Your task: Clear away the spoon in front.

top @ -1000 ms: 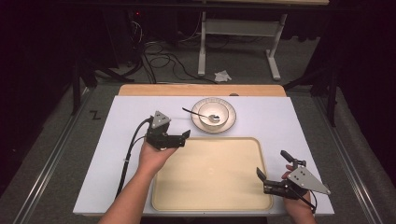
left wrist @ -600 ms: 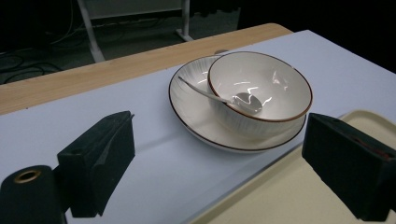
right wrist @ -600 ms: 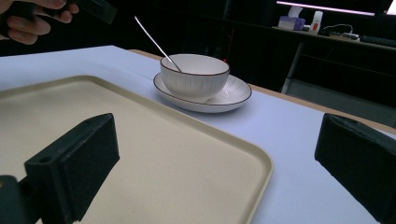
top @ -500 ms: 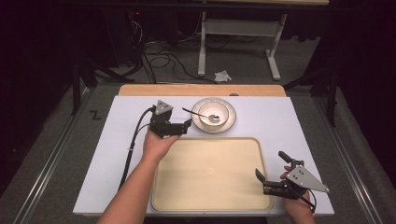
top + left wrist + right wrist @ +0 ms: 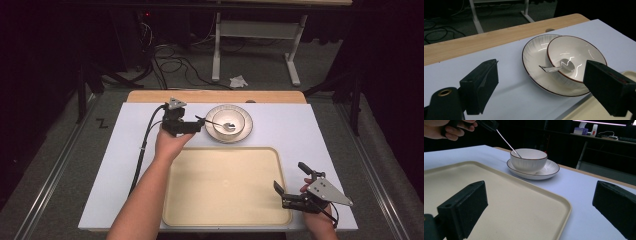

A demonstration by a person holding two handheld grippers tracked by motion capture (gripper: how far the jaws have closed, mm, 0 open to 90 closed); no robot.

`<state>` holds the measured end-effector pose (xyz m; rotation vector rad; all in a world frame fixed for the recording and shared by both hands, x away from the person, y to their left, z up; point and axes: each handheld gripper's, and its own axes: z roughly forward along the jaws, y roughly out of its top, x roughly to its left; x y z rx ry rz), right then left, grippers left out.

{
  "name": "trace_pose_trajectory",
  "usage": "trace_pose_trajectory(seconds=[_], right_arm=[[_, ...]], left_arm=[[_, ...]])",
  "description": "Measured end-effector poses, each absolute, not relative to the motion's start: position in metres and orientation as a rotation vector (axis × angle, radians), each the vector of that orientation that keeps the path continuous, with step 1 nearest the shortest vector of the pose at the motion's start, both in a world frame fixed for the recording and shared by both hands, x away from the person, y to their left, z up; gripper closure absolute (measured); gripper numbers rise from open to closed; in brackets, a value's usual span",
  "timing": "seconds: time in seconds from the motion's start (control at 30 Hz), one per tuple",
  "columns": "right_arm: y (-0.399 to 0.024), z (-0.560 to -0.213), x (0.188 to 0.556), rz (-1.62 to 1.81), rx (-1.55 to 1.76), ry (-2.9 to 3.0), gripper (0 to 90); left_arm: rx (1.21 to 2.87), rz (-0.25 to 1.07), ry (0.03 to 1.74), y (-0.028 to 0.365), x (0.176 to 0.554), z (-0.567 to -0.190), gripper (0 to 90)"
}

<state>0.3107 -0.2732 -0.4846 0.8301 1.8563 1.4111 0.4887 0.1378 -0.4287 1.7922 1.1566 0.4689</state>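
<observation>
The work in hand looks like moving the dishes at the far side of the tabletop [image 5: 125, 165] onto the tray [image 5: 225, 185], and it appears barely begun. The bowl [image 5: 231, 121] sits in the plate [image 5: 245, 131] just beyond the tray's far edge, with the spoon [image 5: 216, 122] resting inside the bowl, its handle slanting out to the left. The tray itself is bare.

The left claw [image 5: 199, 126] hovers at the left of the plate, right beside the tip of the spoon handle. Its jaws stand wide apart and have just been closing a little; in the left gripper view they frame the plate [image 5: 534, 57], bowl [image 5: 584, 52] and spoon [image 5: 560, 66] with nothing pressed between them. So the grasp is not yet made, and lifting, carrying and setting down all remain.

The right claw [image 5: 290, 187] rests at the near right corner of the tray, jaws spread open and empty, well apart from the dishes.

Some things are hard to read. From above, the left claw overlaps the handle tip, so whether it touches the spoon cannot be told. In the right gripper view the spoon handle [image 5: 507, 142] runs up toward the left hand [image 5: 451, 128], which is cut off at the top edge. Whether the bowl holds anything besides the spoon is not clear, though it looks clean. The floor beyond the tabletop is dark, with cables and a stand only dimly visible.
</observation>
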Motion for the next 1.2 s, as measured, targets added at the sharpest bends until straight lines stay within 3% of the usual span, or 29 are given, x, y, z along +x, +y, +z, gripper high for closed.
trace_pose_trajectory(seconds=[0.17,0.3,0.57,0.6,0.67,0.7,1.2], right_arm=[[-0.273,-0.485,0.31,1.407,0.835,1.858,0.3],[-0.272,-0.485,0.311,1.407,0.834,1.86,0.4],[-0.272,-0.486,0.31,1.413,0.839,1.866,0.3],[-0.272,-0.486,0.31,1.412,0.835,1.866,0.3],[-0.272,-0.486,0.31,1.412,0.834,1.866,0.4],[-0.272,-0.486,0.31,1.413,0.836,1.866,0.3],[-0.273,-0.486,0.31,1.414,0.84,1.865,0.3]], left_arm=[[1.783,0.43,1.177,0.138,0.497,-0.426,15.3],[1.786,0.288,1.213,0.138,0.506,-0.425,17.6],[1.724,0.078,1.273,0.145,0.515,-0.429,31.8],[1.723,0.052,1.283,0.146,0.516,-0.43,40.7],[1.711,0.028,1.298,0.147,0.517,-0.43,43.0],[1.706,0.017,1.311,0.148,0.518,-0.431,50.1],[1.699,-0.015,1.314,0.147,0.516,-0.429,84.9]])
